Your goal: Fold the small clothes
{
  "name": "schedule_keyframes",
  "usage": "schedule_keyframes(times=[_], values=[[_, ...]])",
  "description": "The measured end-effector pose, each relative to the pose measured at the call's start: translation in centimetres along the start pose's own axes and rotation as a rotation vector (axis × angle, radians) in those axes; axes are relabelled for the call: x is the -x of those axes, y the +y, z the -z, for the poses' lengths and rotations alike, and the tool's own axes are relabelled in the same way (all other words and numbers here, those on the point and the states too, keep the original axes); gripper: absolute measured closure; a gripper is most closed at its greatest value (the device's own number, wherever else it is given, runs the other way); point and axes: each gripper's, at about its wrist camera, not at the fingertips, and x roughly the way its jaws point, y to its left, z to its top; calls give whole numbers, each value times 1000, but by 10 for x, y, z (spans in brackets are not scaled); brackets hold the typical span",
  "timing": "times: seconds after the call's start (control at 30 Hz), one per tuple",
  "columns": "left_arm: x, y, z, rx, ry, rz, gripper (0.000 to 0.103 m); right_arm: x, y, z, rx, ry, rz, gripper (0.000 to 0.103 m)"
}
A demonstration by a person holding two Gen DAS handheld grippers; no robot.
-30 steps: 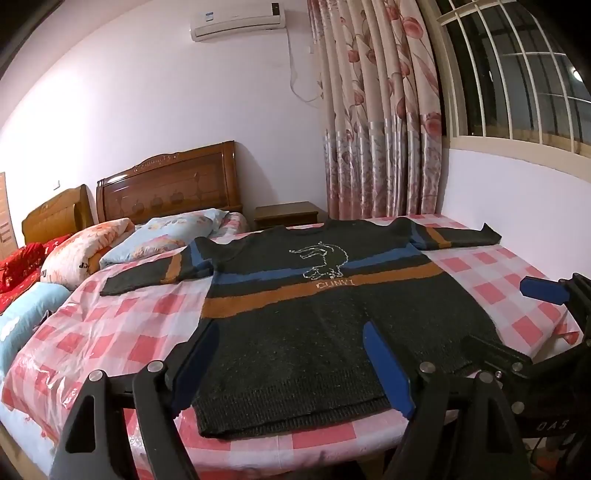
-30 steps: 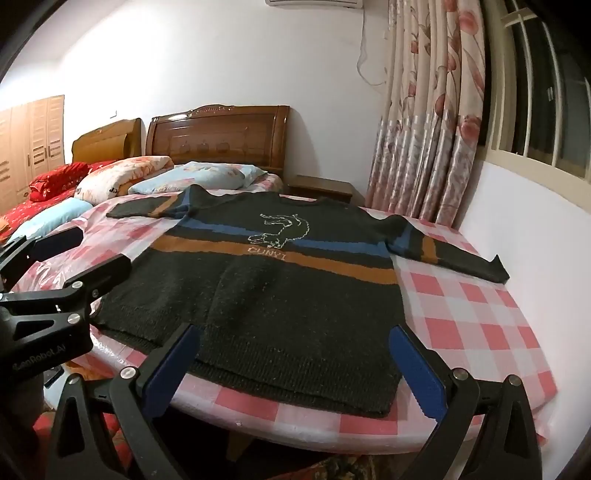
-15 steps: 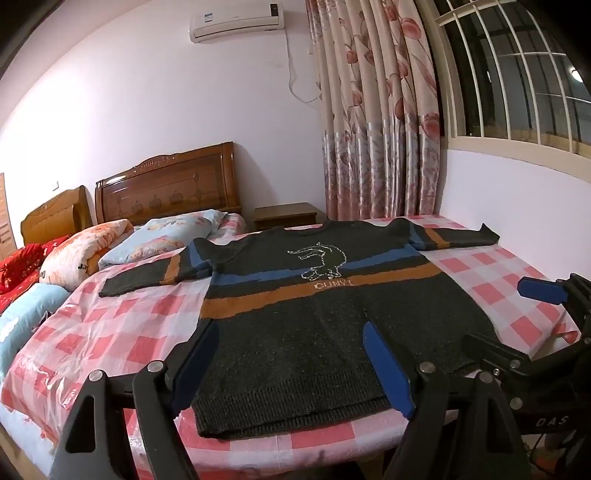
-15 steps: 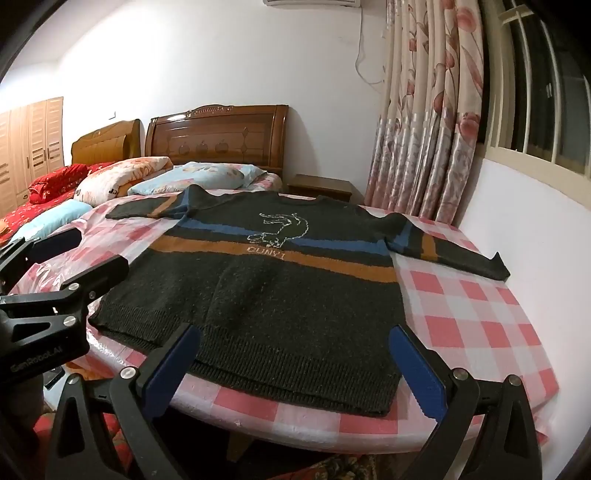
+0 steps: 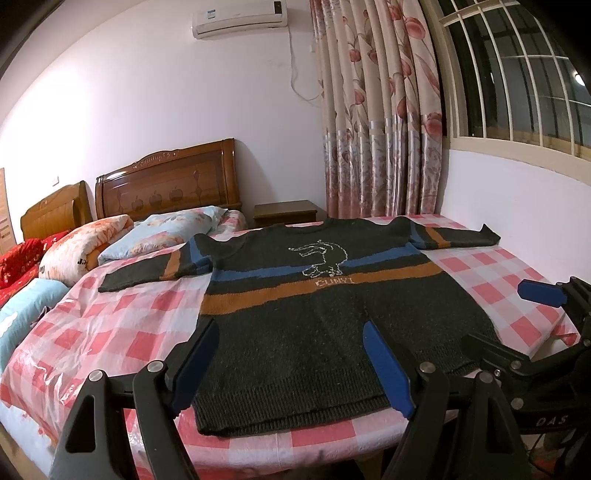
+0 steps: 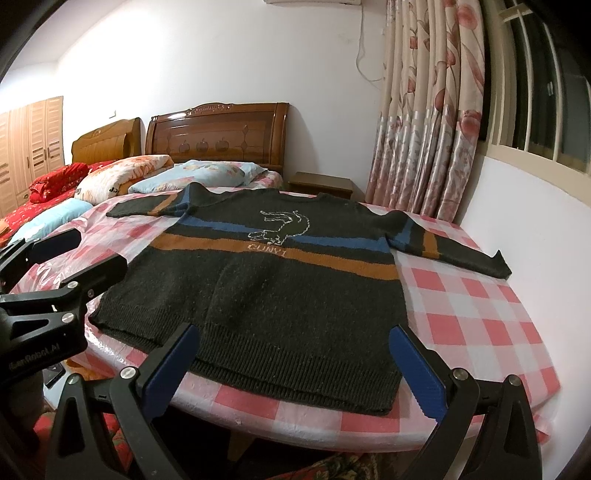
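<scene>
Work surface: one table (image 5: 491,273) covered in pink-and-white checked plastic, standing beside a white wall under a barred window (image 5: 517,74). Room contents: one floral curtain (image 5: 380,110), one air conditioner (image 5: 240,16), two wooden headboards, one nightstand (image 5: 284,212).

One dark sweater (image 5: 332,314) lies flat, front up, both sleeves spread, hem at the near table edge.

Left gripper (image 5: 291,365): jaws apart, empty, at the hem. Right gripper (image 6: 295,369): jaws apart, empty, at the hem.
</scene>
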Motion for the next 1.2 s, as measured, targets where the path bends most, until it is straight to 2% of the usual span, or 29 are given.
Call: schedule_keyframes(times=[1.2], values=[[-3, 3, 2, 6, 10, 3, 21, -3, -2, 0, -20, 16, -10, 0]])
